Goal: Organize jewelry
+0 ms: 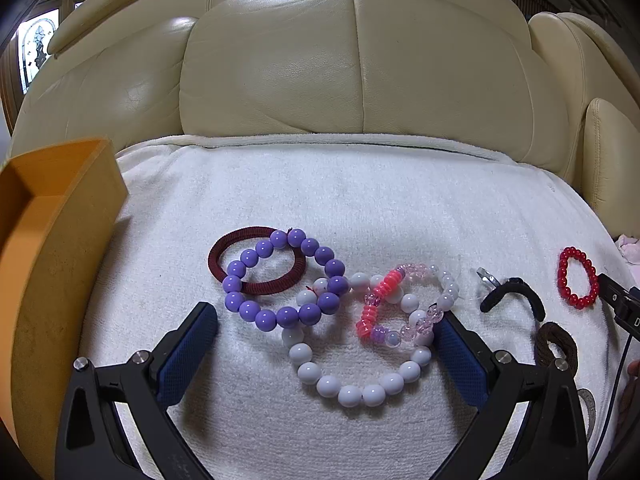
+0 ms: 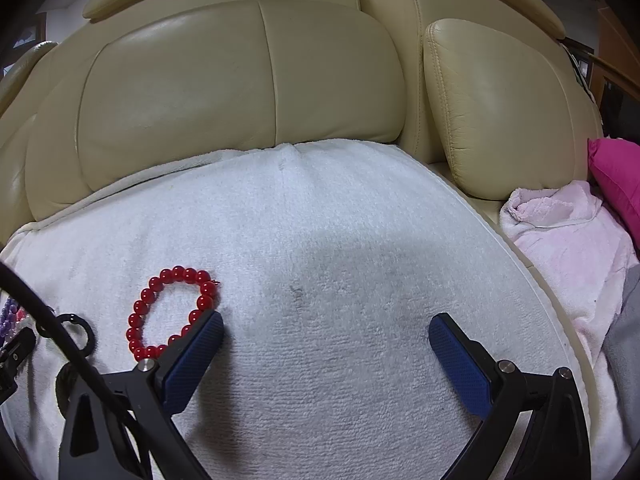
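Observation:
On the white towel [image 1: 360, 200] lie a purple bead bracelet [image 1: 256, 318] over a maroon hair tie [image 1: 224, 248], a white bead bracelet [image 1: 348, 394], a pink and clear bead bracelet [image 1: 374, 300], a clear ring [image 1: 486, 278], a black clip [image 1: 516, 296], a brown hair tie [image 1: 560, 344] and a red bead bracelet [image 1: 576, 278]. My left gripper [image 1: 326, 322] is open, its fingers either side of the white and purple bracelets. My right gripper [image 2: 326, 328] is open and empty; its left finger [image 2: 200, 344] lies over the red bracelet's [image 2: 168, 312] edge.
An open orange box [image 1: 60, 240] stands at the towel's left edge. A cream leather sofa back [image 1: 340, 60] rises behind. A pink towel [image 2: 568, 232] and magenta cushion [image 2: 620, 176] lie to the right. A black cable [image 2: 60, 336] crosses the right wrist view's left side.

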Available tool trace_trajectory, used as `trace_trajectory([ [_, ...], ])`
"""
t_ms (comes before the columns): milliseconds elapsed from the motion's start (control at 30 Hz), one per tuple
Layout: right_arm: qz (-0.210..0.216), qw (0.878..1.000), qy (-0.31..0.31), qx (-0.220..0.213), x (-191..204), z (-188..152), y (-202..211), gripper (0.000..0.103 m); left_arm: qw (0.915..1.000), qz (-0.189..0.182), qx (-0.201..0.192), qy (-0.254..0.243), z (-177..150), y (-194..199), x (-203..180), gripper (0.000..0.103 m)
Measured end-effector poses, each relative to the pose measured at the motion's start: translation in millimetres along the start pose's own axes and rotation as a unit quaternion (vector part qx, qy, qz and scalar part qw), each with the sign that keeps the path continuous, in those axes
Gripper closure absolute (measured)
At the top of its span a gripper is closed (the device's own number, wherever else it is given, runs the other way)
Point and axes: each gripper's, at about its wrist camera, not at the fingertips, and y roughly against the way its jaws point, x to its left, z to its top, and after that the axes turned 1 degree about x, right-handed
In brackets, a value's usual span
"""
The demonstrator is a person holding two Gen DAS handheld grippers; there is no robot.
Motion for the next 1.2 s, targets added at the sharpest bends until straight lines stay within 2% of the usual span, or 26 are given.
trace_trajectory([
  [133, 0.012, 1.000, -0.004, 0.001, -3.5, 0.2, 1.2, 0.000, 1.0000, -0.001, 0.000, 0.000, -0.1, -0.1, 0.3, 0.000],
  [300, 0.049, 0.998, 0.038, 0.026, -9.5, 1.2, 3.1, 0.000, 1.0000, 0.000, 0.000, 0.000, 0.1, -0.1, 0.0, 0.000],
  [400, 0.061, 0.997, 0.045, 0.024, -13.4, -4.5, 6.7, 0.000, 1.0000, 0.000, 0.000, 0.000, -0.1, -0.1, 0.3, 0.000],
  [467, 0.064, 0.995, 0.066, 0.046, -12.3, -3.0, 8.7, 0.000, 1.0000, 0.000, -0.001, 0.000, -0.2, 0.2, 0.2, 0.000],
  [533, 0.080, 0.993, 0.057, 0.060, -20.5, -1.7, 16.0, 0.000, 1.0000, 0.002, -0.002, -0.001, -0.9, -0.4, -0.9, 0.000],
  [633, 0.103, 0.994, 0.026, 0.038, -39.6, -2.3, 40.4, 0.000, 0.9999, 0.010, 0.013, 0.002, -1.2, 4.0, -3.7, 0.000],
  [667, 0.112, 0.993, 0.022, 0.022, -44.1, -2.3, 52.1, 0.000, 0.9995, 0.003, 0.029, -0.009, -1.1, 9.3, -3.9, 0.000],
  [733, 0.139, 0.990, 0.021, -0.019, -42.7, -1.1, 81.3, 0.000, 0.9962, -0.005, 0.086, 0.005, -2.5, 17.7, -0.5, 0.000],
  [767, 0.151, 0.987, 0.023, -0.047, -42.9, -1.7, 99.8, 0.000, 0.9962, 0.003, 0.087, 0.005, -7.8, 30.9, 1.1, 0.001],
  [900, 0.199, 0.967, 0.014, -0.159, -49.4, -5.7, 174.0, 0.000, 0.9989, 0.046, 0.001, -0.013, -32.4, 119.9, 7.3, 0.001],
  [967, 0.230, 0.954, -0.004, -0.194, -49.5, -7.9, 202.8, 0.000, 0.9969, 0.073, -0.027, -0.015, -40.1, 158.1, 11.7, 0.001],
  [1067, 0.253, 0.951, -0.011, -0.177, -34.5, -8.6, 226.0, 0.000, 0.9933, 0.103, -0.051, 0.005, -47.7, 206.7, 20.5, 0.001],
  [1200, 0.257, 0.957, 0.017, -0.133, -3.4, -26.0, 246.8, 0.000, 0.9883, 0.131, -0.076, 0.015, -48.1, 245.7, 30.5, 0.001],
])
